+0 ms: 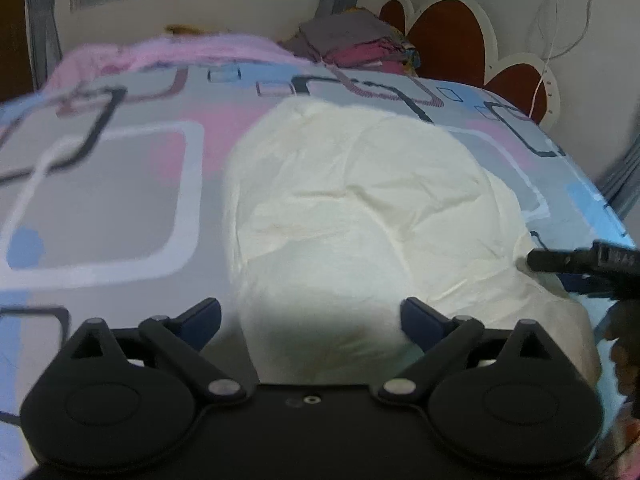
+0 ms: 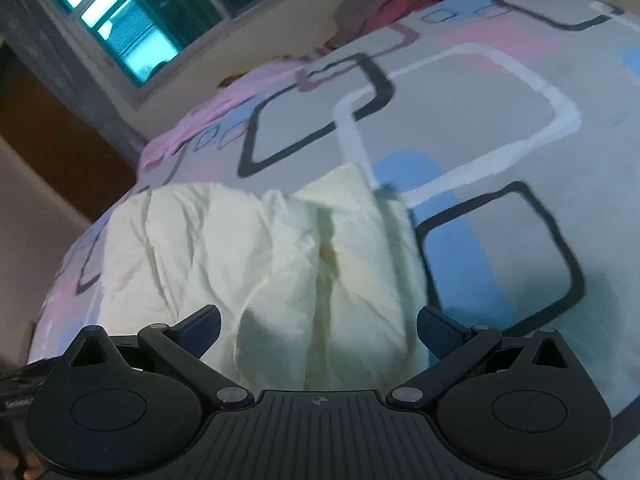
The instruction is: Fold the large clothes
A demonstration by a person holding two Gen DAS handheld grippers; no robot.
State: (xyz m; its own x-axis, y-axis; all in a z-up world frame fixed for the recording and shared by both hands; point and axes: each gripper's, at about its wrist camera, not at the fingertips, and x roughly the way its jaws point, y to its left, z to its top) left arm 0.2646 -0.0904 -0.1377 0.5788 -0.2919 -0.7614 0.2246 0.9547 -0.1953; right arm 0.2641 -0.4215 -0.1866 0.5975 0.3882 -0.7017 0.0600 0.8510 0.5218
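A cream-white garment (image 1: 360, 200) lies crumpled and partly folded on the patterned bed. My left gripper (image 1: 310, 320) is open, hovering over the garment's near end with nothing between its fingers. The right gripper shows at the right edge of the left wrist view (image 1: 560, 260), its tip at the garment's right edge. In the right wrist view the same garment (image 2: 260, 260) lies wrinkled ahead, and my right gripper (image 2: 318, 326) is open and empty over its near edge.
The bedspread (image 1: 112, 208) has grey, pink and blue squares. A pile of folded clothes (image 1: 356, 46) sits at the far end by the headboard (image 1: 452, 44). A pink cloth (image 1: 168, 54) lies at the far left. A window (image 2: 132, 28) is behind the bed.
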